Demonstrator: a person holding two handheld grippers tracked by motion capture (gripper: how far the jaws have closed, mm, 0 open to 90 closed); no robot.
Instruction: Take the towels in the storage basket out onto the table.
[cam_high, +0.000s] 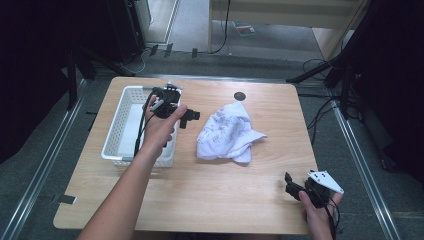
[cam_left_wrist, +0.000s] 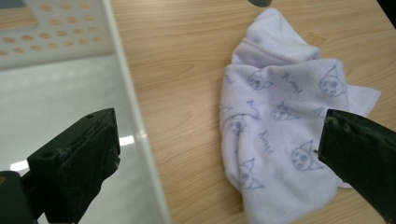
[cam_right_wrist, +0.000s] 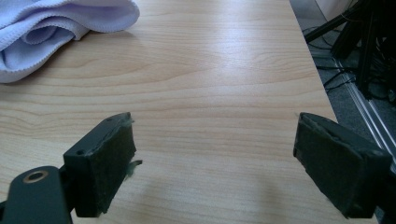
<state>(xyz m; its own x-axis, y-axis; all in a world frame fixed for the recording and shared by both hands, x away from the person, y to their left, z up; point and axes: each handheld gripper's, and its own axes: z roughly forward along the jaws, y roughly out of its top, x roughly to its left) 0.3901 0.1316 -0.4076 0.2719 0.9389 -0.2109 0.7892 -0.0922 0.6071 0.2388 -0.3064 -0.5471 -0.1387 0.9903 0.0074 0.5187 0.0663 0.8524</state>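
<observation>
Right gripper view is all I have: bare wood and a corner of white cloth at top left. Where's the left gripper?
Observer: The left gripper is held over the right rim of a white basket, at the table's left, pointing toward the cloth.
Operator: Open or shut?
Observer: Open. In the left gripper view its fingers stand wide apart, with nothing between them.
Operator: Is the cloth flat?
Observer: No, it lies crumpled mid-table, white with a pale blue cat-face print.
Operator: Anything in the basket?
Observer: What shows of its floor looks bare; the hand and forearm cover part of it.
</observation>
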